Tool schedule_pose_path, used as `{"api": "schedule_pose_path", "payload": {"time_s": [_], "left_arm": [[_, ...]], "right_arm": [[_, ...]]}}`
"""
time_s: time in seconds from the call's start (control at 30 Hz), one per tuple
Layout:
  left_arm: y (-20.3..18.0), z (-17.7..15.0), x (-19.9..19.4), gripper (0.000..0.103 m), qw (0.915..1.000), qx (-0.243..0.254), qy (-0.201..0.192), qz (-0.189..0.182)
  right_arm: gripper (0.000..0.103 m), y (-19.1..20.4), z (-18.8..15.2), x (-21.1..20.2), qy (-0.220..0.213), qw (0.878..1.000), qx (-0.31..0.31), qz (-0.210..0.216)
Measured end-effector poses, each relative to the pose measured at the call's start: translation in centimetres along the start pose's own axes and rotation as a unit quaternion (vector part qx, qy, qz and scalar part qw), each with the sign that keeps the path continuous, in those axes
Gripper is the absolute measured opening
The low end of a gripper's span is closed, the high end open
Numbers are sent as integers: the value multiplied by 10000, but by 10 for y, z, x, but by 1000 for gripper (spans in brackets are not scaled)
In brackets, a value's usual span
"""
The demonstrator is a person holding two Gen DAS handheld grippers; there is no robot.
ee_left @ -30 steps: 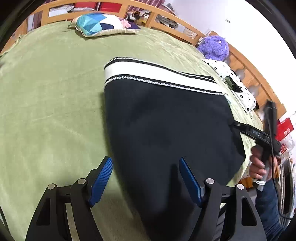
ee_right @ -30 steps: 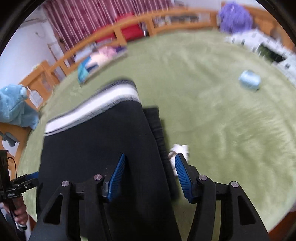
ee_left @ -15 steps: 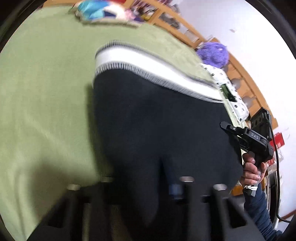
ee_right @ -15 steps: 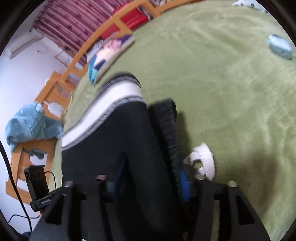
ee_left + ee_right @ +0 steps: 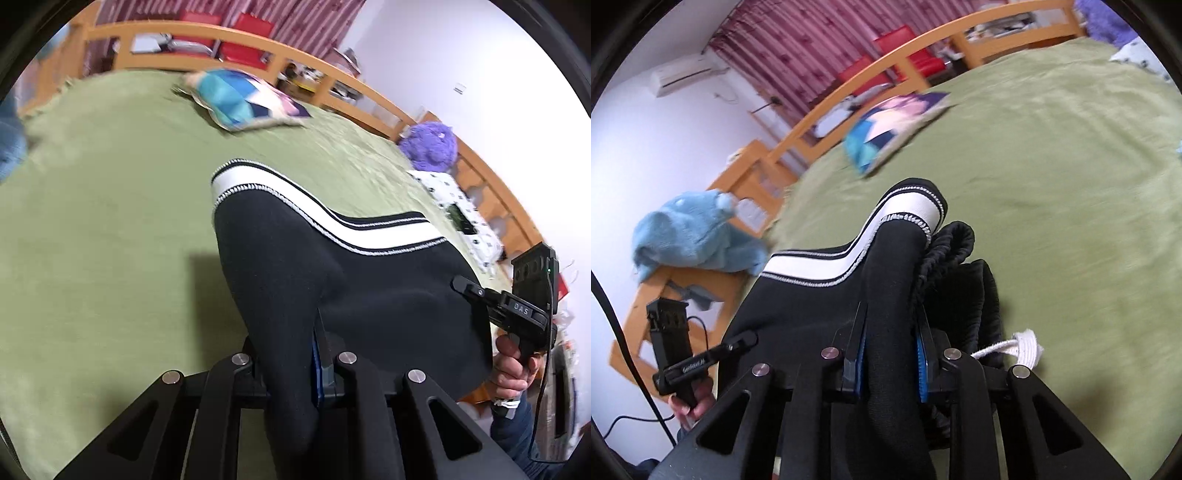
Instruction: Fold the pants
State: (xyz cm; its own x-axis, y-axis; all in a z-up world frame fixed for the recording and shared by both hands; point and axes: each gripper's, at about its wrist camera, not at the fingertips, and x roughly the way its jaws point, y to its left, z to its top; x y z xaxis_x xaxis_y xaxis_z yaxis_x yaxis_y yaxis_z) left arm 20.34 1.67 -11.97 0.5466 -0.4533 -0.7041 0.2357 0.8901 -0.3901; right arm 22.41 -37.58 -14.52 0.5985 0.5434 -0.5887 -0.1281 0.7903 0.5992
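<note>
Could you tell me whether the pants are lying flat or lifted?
Lifted: both jaws are clamped on the pants, whose near edge bunches up off the green blanket.

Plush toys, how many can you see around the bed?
2. A purple plush toy sits at the bed's far right edge by the wooden rail; a blue plush toy lies on the wooden frame off the left side. Others may be hidden.

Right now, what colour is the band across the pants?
White, edged with thin black stripes, on black pants; band is clearest in the left wrist view.

Black tool (image 5: 889, 354), blue pads (image 5: 921, 363), silver screws
</note>
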Motion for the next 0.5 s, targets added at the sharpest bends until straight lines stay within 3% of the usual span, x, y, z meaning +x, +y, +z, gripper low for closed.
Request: {"api": "schedule_pose_path", "payload": {"time_s": [0.1, 0.2, 0.3, 0.37, 0.5], "left_arm": [[27, -1, -10, 15, 9995, -29, 91, 305], [54, -16, 8, 16, 9977, -340, 428, 408], [65, -35, 23, 32, 9953, -468, 639, 549], [60, -44, 23, 49, 9947, -420, 623, 699], [47, -62, 6, 61, 9935, -187, 688, 889]], "right_arm": [[21, 27, -17, 33, 216, 9994, -70, 264], [21, 33, -32, 57, 459, 9988, -146, 114], [30, 20, -39, 68, 428, 9973, -411, -432], [58, 3, -39, 73, 629, 9950, -196, -748], [56, 9, -40, 44, 493, 9908, -296, -1228]]}}
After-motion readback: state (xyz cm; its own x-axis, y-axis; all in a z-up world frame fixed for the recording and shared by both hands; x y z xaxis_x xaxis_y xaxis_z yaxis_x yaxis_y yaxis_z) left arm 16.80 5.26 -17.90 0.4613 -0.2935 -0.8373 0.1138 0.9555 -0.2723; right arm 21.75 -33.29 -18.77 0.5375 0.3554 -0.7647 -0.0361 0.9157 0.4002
